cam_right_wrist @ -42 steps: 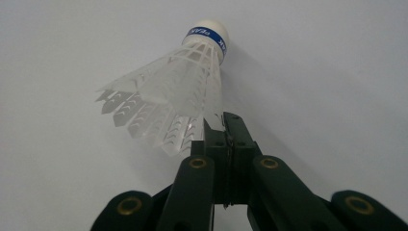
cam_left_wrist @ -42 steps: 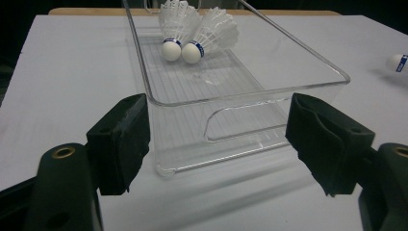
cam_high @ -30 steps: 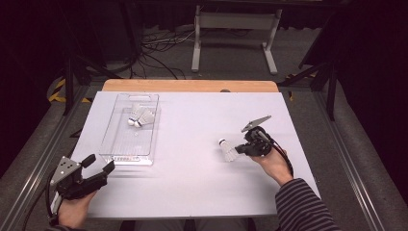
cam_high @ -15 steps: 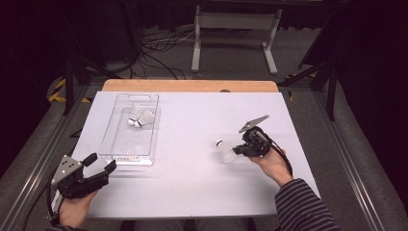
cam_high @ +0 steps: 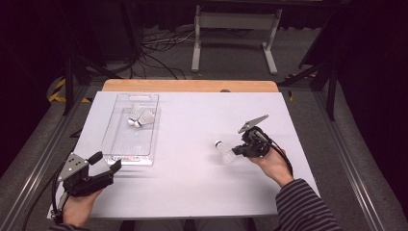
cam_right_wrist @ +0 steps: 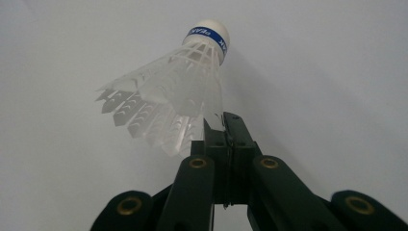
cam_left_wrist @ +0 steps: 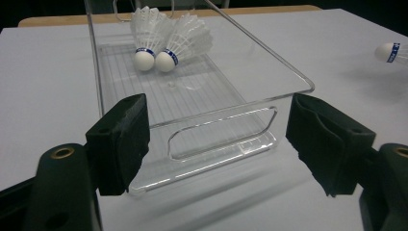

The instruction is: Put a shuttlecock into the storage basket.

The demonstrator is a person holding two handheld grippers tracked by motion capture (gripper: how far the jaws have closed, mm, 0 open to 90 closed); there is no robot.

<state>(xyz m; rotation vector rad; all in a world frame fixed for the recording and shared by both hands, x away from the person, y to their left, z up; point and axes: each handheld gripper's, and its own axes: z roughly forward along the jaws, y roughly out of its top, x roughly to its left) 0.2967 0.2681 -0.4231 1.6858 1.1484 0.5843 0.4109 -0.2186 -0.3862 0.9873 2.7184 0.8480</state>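
White shuttlecock (cam_high: 224, 152) unmoved, still pinched by right hand-held gripper (cam_high: 236, 150).

White shuttlecock (cam_right_wrist: 178, 91), blue band; black fingers (cam_right_wrist: 231, 139)

left hand-held gripper (cam_high: 107, 163): black body, grey three-cornered plate, black cable
right hand-held gripper (cam_high: 235, 150): black, grey plate, brass-coloured rivets
sleeve (cam_high: 303, 207): dark, thin pale stripes

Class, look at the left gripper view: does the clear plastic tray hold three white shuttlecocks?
No, the clear plastic tray holds two white shuttlecocks, lying side by side at its far end.
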